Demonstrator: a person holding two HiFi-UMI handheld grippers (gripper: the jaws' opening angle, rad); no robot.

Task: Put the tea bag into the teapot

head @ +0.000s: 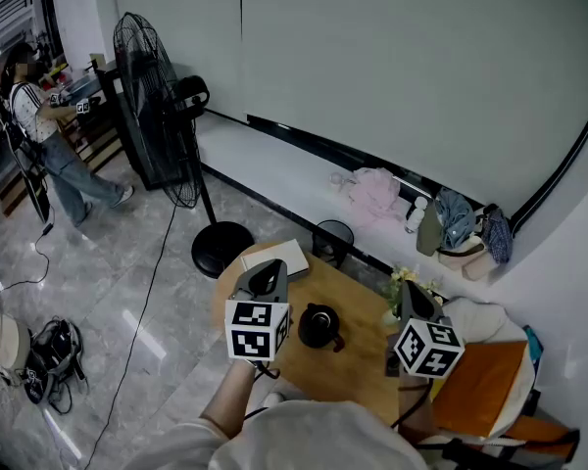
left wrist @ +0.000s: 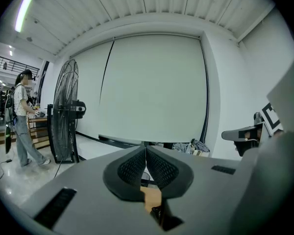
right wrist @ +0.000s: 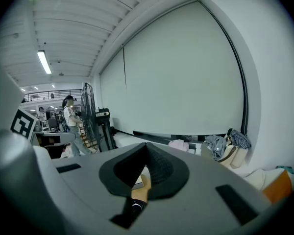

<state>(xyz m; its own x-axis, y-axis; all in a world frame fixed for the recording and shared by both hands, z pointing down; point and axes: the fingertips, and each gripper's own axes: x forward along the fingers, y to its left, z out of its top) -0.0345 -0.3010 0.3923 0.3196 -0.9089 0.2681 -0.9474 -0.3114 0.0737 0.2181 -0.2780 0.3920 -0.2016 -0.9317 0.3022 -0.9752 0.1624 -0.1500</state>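
Note:
A black teapot [head: 318, 326] stands near the middle of a small round wooden table [head: 348, 375]. My left gripper [head: 265, 274] is held up just left of the teapot, and in the left gripper view its jaws [left wrist: 146, 150] are pressed together with nothing between them. My right gripper [head: 413, 299] hovers to the right of the teapot; its jaws [right wrist: 146, 146] also meet at the tip and hold nothing. Both grippers point level out across the room. No tea bag shows in any view.
A white flat box [head: 279, 256] lies at the table's far edge and a small plant [head: 404, 284] stands at its right. Beyond are a black bin [head: 333, 235], a standing fan [head: 157, 106] and a person [head: 39, 116]. An orange seat [head: 480, 380] is at the right.

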